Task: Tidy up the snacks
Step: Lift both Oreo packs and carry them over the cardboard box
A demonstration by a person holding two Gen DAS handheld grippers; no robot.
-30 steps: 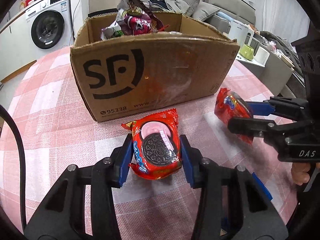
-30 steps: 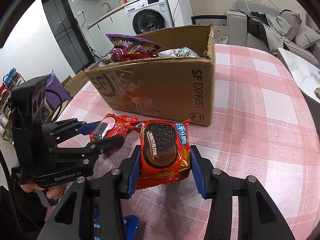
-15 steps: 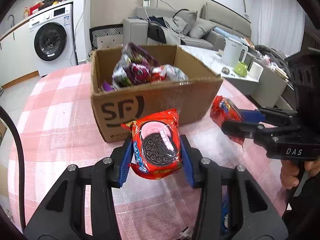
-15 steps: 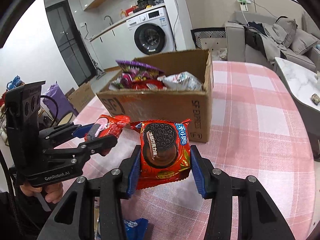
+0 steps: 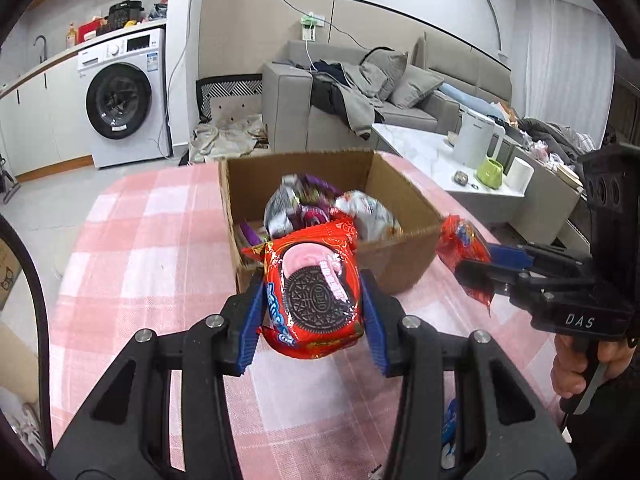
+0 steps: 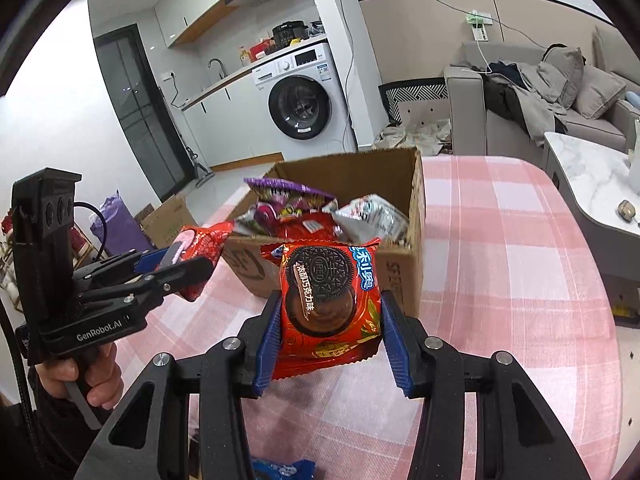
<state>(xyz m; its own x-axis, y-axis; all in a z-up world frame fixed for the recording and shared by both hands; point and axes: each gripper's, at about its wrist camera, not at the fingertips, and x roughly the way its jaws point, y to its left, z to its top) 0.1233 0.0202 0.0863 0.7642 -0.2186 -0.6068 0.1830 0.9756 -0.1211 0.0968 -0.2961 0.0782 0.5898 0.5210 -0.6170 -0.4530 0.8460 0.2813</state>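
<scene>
The left tongs [image 5: 313, 304] are clamped on a red Oreo packet with pink cream [image 5: 314, 292], the blue pads pressed against its two sides. The packet is held upright, face toward the camera, lifted clear of the pink checked bench [image 5: 132, 264] and just in front of the near wall of the open cardboard box [image 5: 404, 256]. In the right wrist view the left tongs [image 6: 188, 258] are seen from the side, levelled roughly horizontally and pointed toward the box's near left corner, with the handle gripped from below by the left hand [image 6: 90, 376].

The right tongs [image 6: 329, 322] are clamped on a second red packet, a chocolate Oreo packet [image 6: 326, 300], likewise held upright between blue pads, off the bench and just before the box [image 6: 396, 272]. From the left wrist view the right tongs [image 5: 474, 270] reach in from the right edge, held about level, their tips beside the box's near right corner; the right hand [image 5: 576, 364] is wrapped around the grip below.

Both packets are thus held side by side at about the same height, apart from each other, in front of the box. Inside the box several snack bags [image 6: 304, 208] are piled, purple, silver and red, rising to about the rim. A blue wrapper [image 6: 280, 470] lies on the bench under the right tongs
</scene>
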